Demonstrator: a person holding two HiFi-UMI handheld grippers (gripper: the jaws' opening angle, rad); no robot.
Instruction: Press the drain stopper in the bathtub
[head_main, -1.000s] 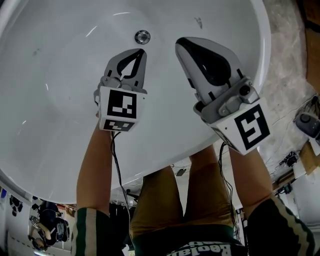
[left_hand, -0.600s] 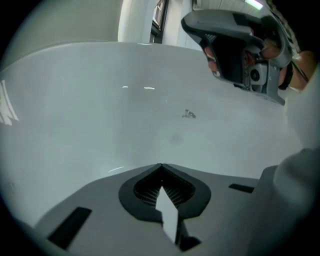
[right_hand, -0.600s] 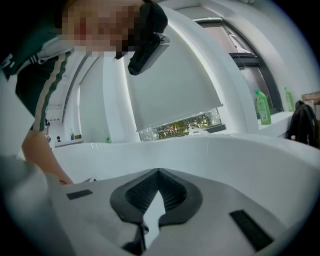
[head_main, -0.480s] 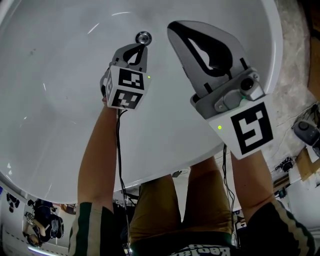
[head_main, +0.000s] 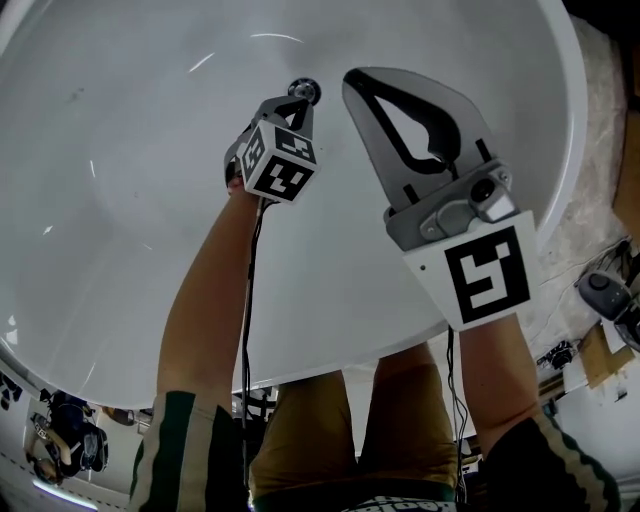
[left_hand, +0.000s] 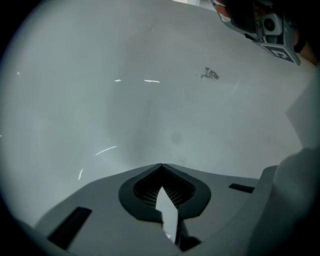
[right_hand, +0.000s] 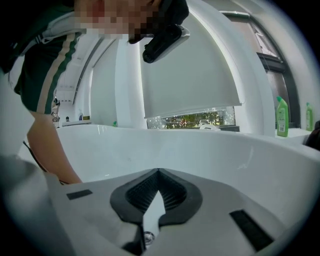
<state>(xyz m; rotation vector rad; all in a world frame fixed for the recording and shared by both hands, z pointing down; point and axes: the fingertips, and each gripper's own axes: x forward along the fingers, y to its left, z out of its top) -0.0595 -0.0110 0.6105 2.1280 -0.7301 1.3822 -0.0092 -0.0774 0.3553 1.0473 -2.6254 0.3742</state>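
From the head view, the left forearm (head_main: 205, 300) stretches far into the glossy white oval bathtub (head_main: 120, 200). Its grey left gripper (head_main: 298, 102) is tipped steeply down, jaws pressed together, with the tips right at the small round chrome drain stopper (head_main: 305, 89) on the tub's far floor. The right arm is held nearer and higher, just right of the left. The grey right gripper (head_main: 352, 80) is also closed and empty, its tips close beside the stopper on the right.

In the left gripper view, the jaws meet at a point with nothing between them, above bare tub floor that bears a small dark speck (left_hand: 210, 74).

In the right gripper view, the closed jaws aim almost level at the tub's far wall. A green plastic bottle (right_hand: 282, 116) stands on the ledge at far right.
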